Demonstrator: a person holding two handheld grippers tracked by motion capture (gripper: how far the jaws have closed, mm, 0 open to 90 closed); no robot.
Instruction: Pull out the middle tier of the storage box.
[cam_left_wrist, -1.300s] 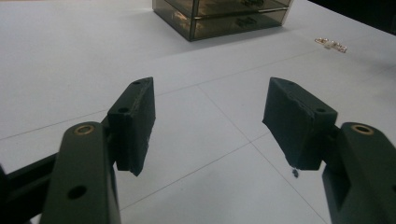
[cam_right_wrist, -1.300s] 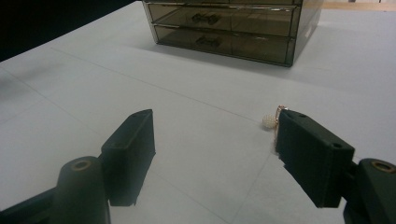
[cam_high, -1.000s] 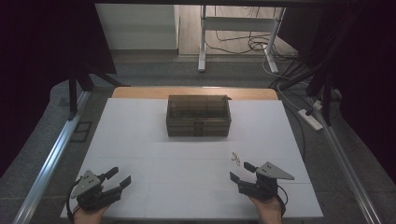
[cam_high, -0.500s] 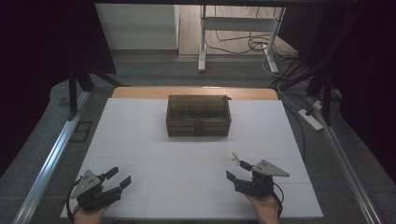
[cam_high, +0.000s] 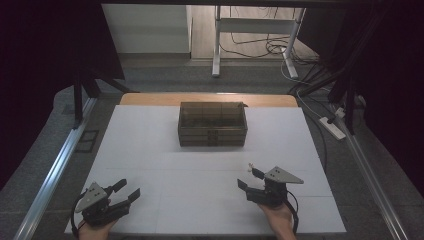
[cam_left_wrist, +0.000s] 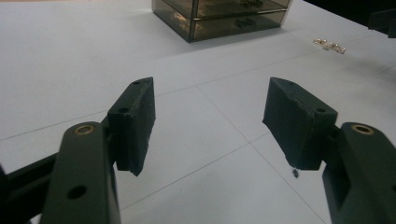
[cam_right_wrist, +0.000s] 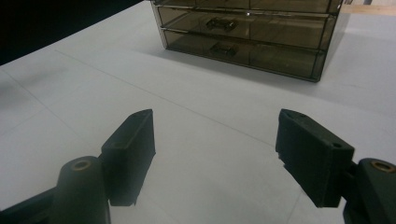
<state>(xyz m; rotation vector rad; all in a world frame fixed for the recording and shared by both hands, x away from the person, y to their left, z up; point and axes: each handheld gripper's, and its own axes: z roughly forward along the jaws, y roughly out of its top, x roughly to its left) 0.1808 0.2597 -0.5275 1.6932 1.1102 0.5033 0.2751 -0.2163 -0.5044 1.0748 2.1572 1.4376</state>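
A smoky see-through drawer box (cam_high: 212, 124) stands mid-table, its handled drawers facing me; it is also at the top of the left gripper view (cam_left_wrist: 224, 16) and the right gripper view (cam_right_wrist: 247, 37). A small pale metallic piece (cam_high: 251, 165) lies on the white sheet just beyond my right gripper (cam_high: 249, 178), and glints at the far right of the left gripper view (cam_left_wrist: 330, 45). My right gripper (cam_right_wrist: 215, 144) is open and holds nothing. At the near left, my left gripper (cam_high: 127, 190) (cam_left_wrist: 210, 126) is open too, with only bare sheet between its fingers.
The white sheet (cam_high: 150, 150) covers the table, with a wooden edge (cam_high: 150, 98) at the back. A metal rail (cam_high: 55, 170) runs along the left side, and cables and a power strip (cam_high: 332, 127) lie on the floor to the right.
My right gripper has shifted a little to the left, so its jaw tips now sit close beside the small metallic piece. The left gripper has stayed put.
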